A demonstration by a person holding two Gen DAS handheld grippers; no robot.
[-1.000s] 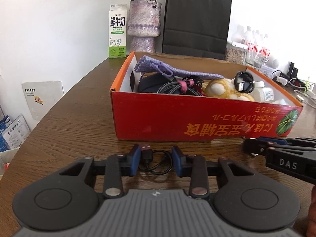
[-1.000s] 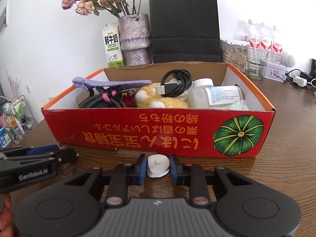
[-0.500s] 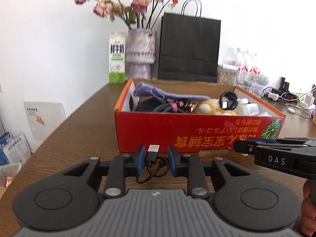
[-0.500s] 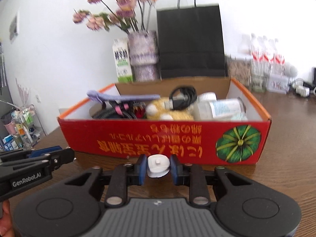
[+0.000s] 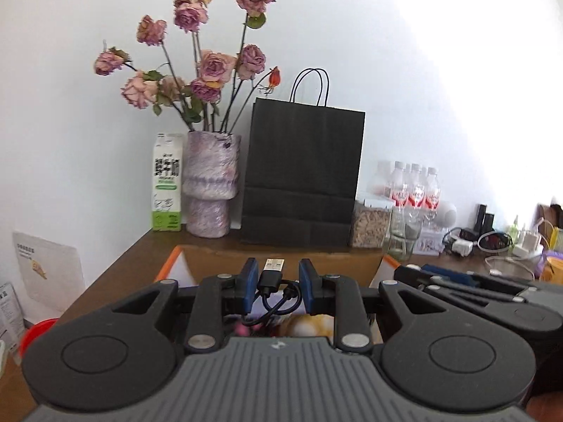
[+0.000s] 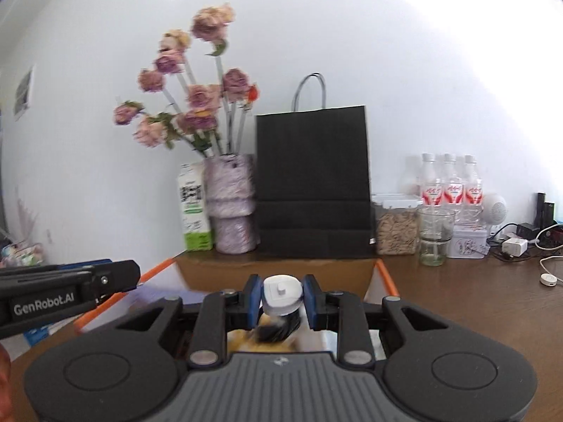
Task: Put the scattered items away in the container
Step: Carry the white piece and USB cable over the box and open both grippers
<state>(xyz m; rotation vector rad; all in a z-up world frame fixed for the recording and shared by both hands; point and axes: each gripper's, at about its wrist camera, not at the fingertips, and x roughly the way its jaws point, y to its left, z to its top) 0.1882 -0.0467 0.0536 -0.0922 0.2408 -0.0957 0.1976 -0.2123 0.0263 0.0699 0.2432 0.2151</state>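
While both claws hang above the open cardboard box (image 5: pixel 281 258), the scene runs left to right as follows. Far left in the left wrist view, a sheet of paper (image 5: pixel 49 270) leans by the wall, off the tabletop (image 5: pixel 140 256). Next along the back edge stands a milk carton (image 5: pixel 167 183), touching a mottled purple vase (image 5: pixel 211 186) of dried roses (image 5: pixel 211 66). Just beside the vase stands a black paper bag (image 5: pixel 302 176), upright, handles up. Right of it sit a jar of grain (image 5: pixel 369 227), a glass (image 5: pixel 403 235) and a row of water bottles (image 5: pixel 417 186), then a tangle of chargers and cords (image 5: pixel 492 242).

Left claw (image 5: pixel 274 286): blue pads narrowly apart, pinching a black USB cable (image 5: pixel 271 277). Its plug points up and away; the loops dangle below the pads, over the box interior. A yellow plush shape shows blurred underneath.

Right claw (image 6: pixel 279 297): pads close together, clamped on a small white round plug (image 6: pixel 281 292), its flat face with a small square nub turned up. It hangs over the box, just short of the brown back wall (image 6: pixel 274 272); the orange rim (image 6: pixel 385 277) runs on either side. Contents below are blurred; dark cable and yellow plush are all I can make out.

Each claw appears at the edge of the other's view, side by side and near each other.
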